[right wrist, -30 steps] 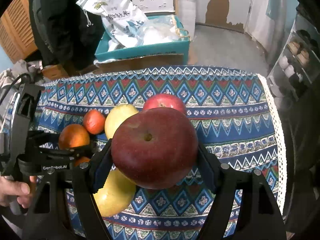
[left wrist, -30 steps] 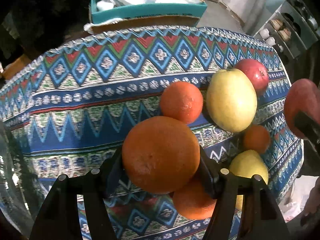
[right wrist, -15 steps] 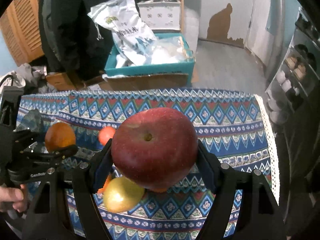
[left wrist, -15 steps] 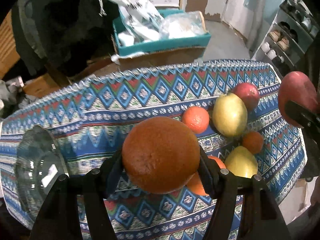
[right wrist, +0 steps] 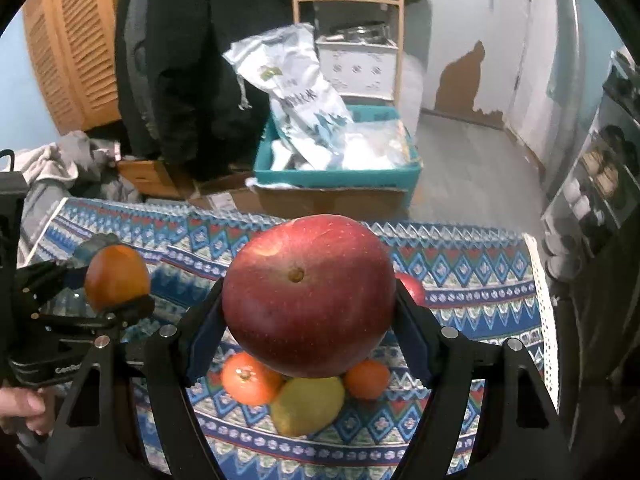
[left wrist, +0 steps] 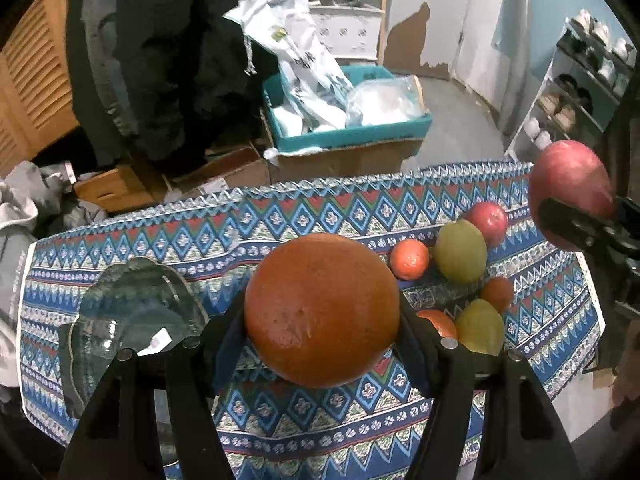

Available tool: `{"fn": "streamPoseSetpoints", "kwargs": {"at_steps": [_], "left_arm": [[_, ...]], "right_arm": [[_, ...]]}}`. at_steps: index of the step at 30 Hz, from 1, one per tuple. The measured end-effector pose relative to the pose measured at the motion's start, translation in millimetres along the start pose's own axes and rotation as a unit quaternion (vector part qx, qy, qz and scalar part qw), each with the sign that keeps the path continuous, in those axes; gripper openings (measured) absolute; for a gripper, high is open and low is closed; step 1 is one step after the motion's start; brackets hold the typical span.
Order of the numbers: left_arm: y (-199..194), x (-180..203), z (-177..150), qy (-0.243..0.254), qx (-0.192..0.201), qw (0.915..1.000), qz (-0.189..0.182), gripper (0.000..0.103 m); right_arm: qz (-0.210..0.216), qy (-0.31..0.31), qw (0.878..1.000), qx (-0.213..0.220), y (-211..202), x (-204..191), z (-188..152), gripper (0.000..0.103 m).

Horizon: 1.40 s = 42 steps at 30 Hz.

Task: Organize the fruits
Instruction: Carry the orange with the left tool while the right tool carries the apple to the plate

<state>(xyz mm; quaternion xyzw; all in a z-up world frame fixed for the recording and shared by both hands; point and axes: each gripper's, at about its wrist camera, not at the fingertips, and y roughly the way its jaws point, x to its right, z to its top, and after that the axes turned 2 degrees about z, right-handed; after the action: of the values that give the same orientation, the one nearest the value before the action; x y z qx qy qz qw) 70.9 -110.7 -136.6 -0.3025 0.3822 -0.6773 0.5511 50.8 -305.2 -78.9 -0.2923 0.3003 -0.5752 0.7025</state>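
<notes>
My left gripper (left wrist: 322, 336) is shut on a large orange (left wrist: 322, 310), held above the patterned tablecloth (left wrist: 280, 224). My right gripper (right wrist: 308, 324) is shut on a big red apple (right wrist: 308, 296), also lifted above the table. In the left wrist view that apple (left wrist: 570, 196) hangs at the far right. On the cloth lie a red apple (left wrist: 487, 218), a yellow-green pear (left wrist: 460, 251), a second pear (left wrist: 480, 326) and small oranges (left wrist: 409, 259). A clear glass dish (left wrist: 136, 316) sits at the table's left end. The right wrist view shows an orange (right wrist: 250, 378) and a pear (right wrist: 306, 406) below the held apple.
Beyond the table's far edge stands a teal box (left wrist: 348, 136) with plastic bags on cardboard cartons. A dark coat (left wrist: 168, 60) hangs at the back left. A shelf rack (left wrist: 580, 92) stands on the right. A hand (right wrist: 22, 406) holds the left gripper's handle.
Both grippers have risen with their fruit still held. The table looks smaller and farther below, the glass dish has come into the left view, and more of the room behind shows.
</notes>
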Motion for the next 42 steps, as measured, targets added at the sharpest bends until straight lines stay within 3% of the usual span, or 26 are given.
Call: {"fn": "streamPoseSetpoints", "kwargs": {"at_steps": [10, 21, 31, 42], "left_arm": [[-32, -34, -3, -0.024, 0.029, 0.9992, 0.014, 0.069], [-53, -88, -17, -0.076, 0.026, 0.9966, 0.013, 0.069], [-60, -143, -35, -0.123, 0.015, 0.9917, 0.034, 0.069], [-41, -188, -64, -0.157, -0.013, 0.9862, 0.052, 0.069]], "right_arm": [[0.028, -0.02, 0.999, 0.027, -22, -43, 17, 0.076], [0.061, -0.047, 0.996, 0.038, -26, -97, 34, 0.076], [0.094, -0.069, 0.993, 0.02, -6, -145, 40, 0.076], [0.131, -0.082, 0.988, -0.024, 37, -194, 35, 0.076]]}}
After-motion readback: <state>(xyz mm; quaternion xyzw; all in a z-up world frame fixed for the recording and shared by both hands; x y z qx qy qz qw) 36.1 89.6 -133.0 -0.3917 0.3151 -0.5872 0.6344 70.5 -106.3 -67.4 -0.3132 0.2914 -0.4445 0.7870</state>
